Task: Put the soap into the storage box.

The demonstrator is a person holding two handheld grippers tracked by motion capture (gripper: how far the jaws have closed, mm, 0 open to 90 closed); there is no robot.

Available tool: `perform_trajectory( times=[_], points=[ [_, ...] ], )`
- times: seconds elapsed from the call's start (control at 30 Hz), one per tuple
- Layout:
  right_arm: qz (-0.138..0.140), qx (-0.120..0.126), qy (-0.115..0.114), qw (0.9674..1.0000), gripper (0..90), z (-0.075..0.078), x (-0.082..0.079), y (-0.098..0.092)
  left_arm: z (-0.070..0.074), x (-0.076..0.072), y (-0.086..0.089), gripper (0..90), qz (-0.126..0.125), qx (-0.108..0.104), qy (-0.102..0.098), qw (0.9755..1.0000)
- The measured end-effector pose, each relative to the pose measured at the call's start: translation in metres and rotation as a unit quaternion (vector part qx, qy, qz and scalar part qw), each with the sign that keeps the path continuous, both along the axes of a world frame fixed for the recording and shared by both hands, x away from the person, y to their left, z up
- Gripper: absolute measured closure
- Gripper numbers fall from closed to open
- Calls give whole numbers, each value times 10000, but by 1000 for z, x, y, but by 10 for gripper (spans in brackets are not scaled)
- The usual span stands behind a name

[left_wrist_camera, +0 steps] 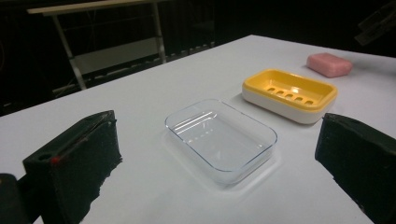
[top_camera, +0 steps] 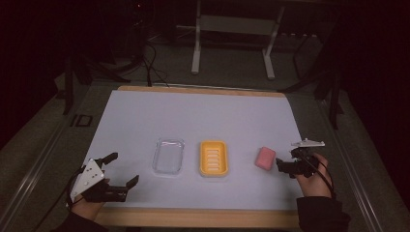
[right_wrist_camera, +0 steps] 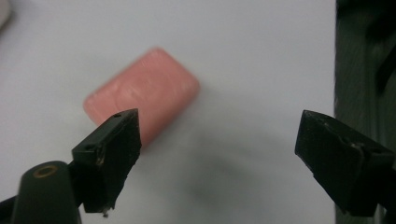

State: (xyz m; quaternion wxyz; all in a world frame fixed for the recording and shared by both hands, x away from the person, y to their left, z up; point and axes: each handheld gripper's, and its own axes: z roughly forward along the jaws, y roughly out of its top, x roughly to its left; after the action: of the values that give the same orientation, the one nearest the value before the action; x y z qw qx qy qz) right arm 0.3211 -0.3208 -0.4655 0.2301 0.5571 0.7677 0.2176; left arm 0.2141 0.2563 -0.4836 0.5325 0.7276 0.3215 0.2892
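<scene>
Two grippers sat low in the high view. At lower right, the right gripper (top_camera: 283, 163) had its jaws spread wide with nothing clamped, just beside the pink soap bar (top_camera: 265, 157) lying on the white table (top_camera: 203, 116). At lower left, the left gripper (top_camera: 122, 168) gaped unloaded, near the clear tray (top_camera: 168, 156); the yellow soap dish (top_camera: 214, 157) lay centre.

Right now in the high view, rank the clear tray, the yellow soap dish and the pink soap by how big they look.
1. Clear tray and yellow soap dish: these look nearly alike in footprint, so I won't rank one over the other.
2. Pink soap: plainly the smallest.
</scene>
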Motion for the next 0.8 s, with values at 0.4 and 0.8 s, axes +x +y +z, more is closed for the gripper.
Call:
perform_trajectory(
  times=[0.4, 0.8],
  points=[
    [-427, 86, 1998, 9789, 238, -2, 10, -15, -1, 1, -1, 3, 20, 67, 28, 10000],
    [-487, 94, 3148, 9478, 235, -4, 11, -14, -1, 1, -2, 3, 16, 138, 34, 9999]
  ],
)
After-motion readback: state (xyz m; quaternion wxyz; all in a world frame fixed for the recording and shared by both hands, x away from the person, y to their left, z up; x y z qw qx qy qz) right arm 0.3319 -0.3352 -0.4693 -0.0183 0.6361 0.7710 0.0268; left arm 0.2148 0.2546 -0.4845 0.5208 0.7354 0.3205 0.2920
